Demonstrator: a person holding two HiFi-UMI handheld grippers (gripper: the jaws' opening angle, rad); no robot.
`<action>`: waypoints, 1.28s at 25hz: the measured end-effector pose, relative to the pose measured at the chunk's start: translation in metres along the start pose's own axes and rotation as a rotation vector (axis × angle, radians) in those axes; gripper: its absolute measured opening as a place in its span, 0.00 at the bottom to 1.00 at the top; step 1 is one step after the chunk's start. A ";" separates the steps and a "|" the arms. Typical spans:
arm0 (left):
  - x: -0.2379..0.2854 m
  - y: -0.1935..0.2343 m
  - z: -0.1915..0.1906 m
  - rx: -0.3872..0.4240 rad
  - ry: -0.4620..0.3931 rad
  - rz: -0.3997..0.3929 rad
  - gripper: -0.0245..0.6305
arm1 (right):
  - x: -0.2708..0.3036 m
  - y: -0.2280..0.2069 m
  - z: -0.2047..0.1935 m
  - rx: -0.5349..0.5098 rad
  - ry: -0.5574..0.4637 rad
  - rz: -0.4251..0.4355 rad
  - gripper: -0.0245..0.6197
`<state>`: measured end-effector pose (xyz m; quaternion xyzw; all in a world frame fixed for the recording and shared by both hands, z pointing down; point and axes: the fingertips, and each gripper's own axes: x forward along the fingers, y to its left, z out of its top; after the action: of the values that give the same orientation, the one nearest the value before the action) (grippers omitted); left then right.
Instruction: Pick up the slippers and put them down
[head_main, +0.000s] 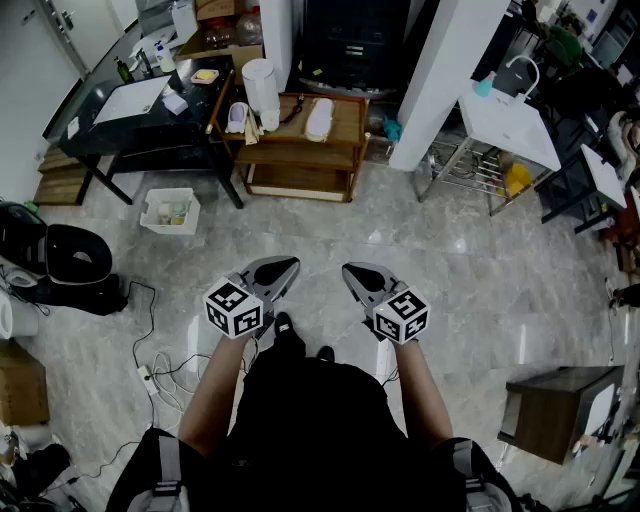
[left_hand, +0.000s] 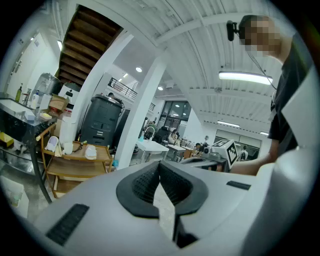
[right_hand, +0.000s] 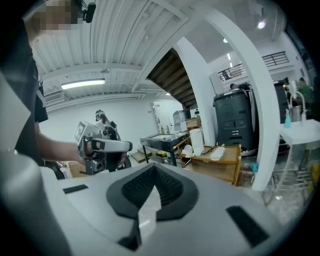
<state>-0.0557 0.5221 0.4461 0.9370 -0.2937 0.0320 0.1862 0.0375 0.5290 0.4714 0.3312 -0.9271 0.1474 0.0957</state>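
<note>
wooden and two-tiered, the low table across the grey marble floor carries the task's things. a flat white slipper lies near the middle of its top, and a second pale slipper sits at the left end, just beside a white cylinder. both are well apart from the person. the left gripper and right gripper are held out in front of the body, each with its jaws pressed together on nothing. the step in hand looks like the approach, with no pickup begun. the next move, i judge, is to walk up to the table, spread one set of jaws and line it up with a slipper's edge.
</note>
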 end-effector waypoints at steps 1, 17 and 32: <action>0.000 0.004 0.001 0.006 0.005 0.000 0.05 | 0.004 -0.001 0.001 -0.009 0.007 -0.003 0.05; 0.010 0.079 0.024 0.021 0.037 -0.054 0.05 | 0.080 -0.016 0.018 -0.047 0.046 -0.034 0.05; 0.013 0.140 0.034 0.035 0.076 -0.115 0.05 | 0.133 -0.044 0.028 -0.020 0.035 -0.116 0.05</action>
<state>-0.1249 0.3967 0.4633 0.9536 -0.2314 0.0621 0.1823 -0.0373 0.4090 0.4907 0.3809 -0.9058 0.1382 0.1239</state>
